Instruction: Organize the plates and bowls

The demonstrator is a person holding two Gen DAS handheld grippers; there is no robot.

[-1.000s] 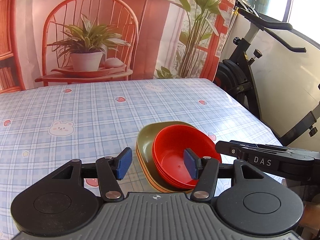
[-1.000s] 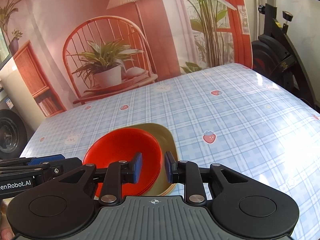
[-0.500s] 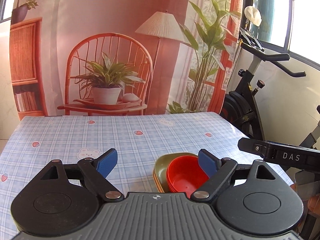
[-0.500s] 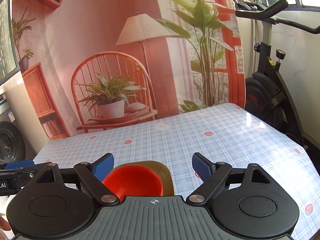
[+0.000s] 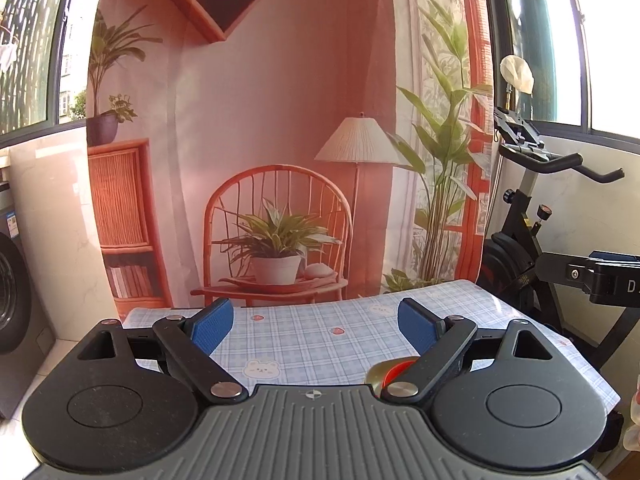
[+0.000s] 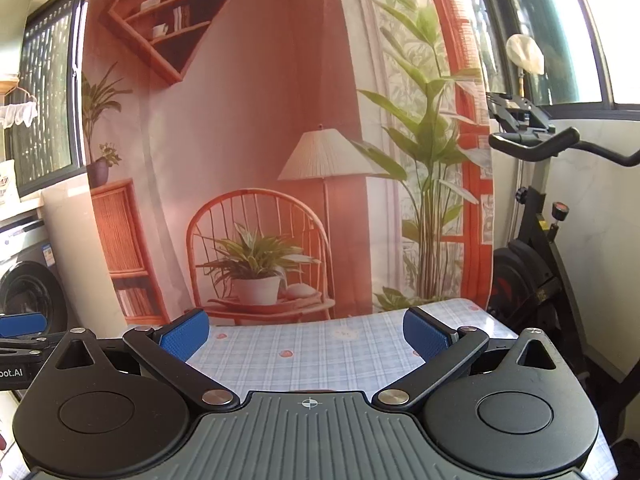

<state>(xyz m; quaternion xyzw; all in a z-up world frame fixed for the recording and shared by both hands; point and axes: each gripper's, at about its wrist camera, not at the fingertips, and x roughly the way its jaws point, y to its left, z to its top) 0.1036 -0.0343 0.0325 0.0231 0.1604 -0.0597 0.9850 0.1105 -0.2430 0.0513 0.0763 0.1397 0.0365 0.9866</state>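
With both the left gripper (image 5: 313, 326) and right gripper (image 6: 306, 335) held wide and empty above the surface (image 5: 312, 344), the red bowl (image 5: 398, 372) is glimpsed nested in the plate (image 5: 376, 374) at 4 o'clock, so stacking seems largely done.

Home balcony room: washing machine (image 5: 12, 304), exercise bike (image 5: 532, 216) (printed backdrop (image 5: 280, 120)).

One red bowl (image 5: 397, 372), one olive plate (image 5: 376, 372)
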